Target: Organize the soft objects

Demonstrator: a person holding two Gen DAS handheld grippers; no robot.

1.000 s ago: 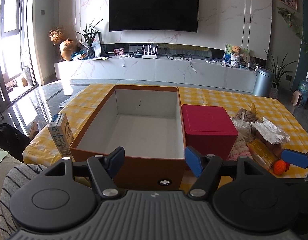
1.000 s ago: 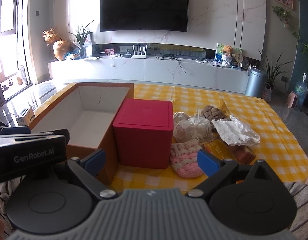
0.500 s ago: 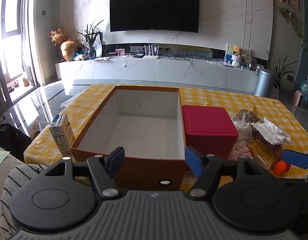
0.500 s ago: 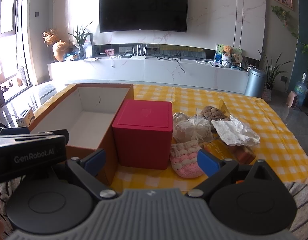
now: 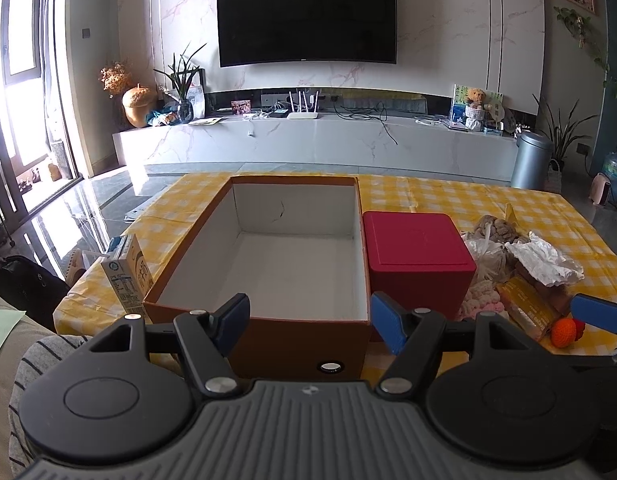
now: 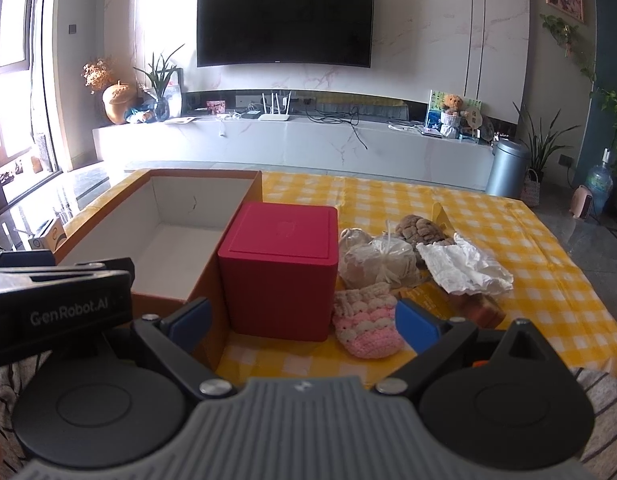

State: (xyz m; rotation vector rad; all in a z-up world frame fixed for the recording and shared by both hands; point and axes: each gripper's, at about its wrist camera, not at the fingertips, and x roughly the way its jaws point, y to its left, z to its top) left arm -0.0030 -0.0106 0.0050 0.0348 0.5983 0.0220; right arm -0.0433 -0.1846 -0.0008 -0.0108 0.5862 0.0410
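Soft things lie in a heap on the yellow checked tablecloth (image 6: pixel 488 216), to the right of a red lidded box (image 6: pixel 282 272). Nearest the camera in the right wrist view is a pink and cream crocheted pouch (image 6: pixel 366 322), touching the red box's lower right corner. Behind it sits a clear plastic bag (image 6: pixel 378 264) tied at the top with pale contents, then a brown knitted item (image 6: pixel 420 230) farther back. A crumpled white wrapper (image 6: pixel 464 266) lies over the right side of the heap, and a yellow packet (image 5: pixel 526 306) rests under it. A small orange ball (image 5: pixel 563 332) sits at the near right edge of the table in the left wrist view.

An open cardboard box (image 5: pixel 268 344) with white inner walls stands just left of the red box, touching or nearly touching it; nothing lies inside. A milk carton (image 5: pixel 128 274) stands upright at its left outer corner.

The left gripper (image 5: pixel 310 318) hovers before the cardboard box's near wall, jaws wide apart with nothing between them. The right gripper (image 6: pixel 302 322) hovers in front of the red box and the pouch, jaws also wide and gripping nothing. A striped sleeve (image 5: pixel 32 364) shows at the lower left.
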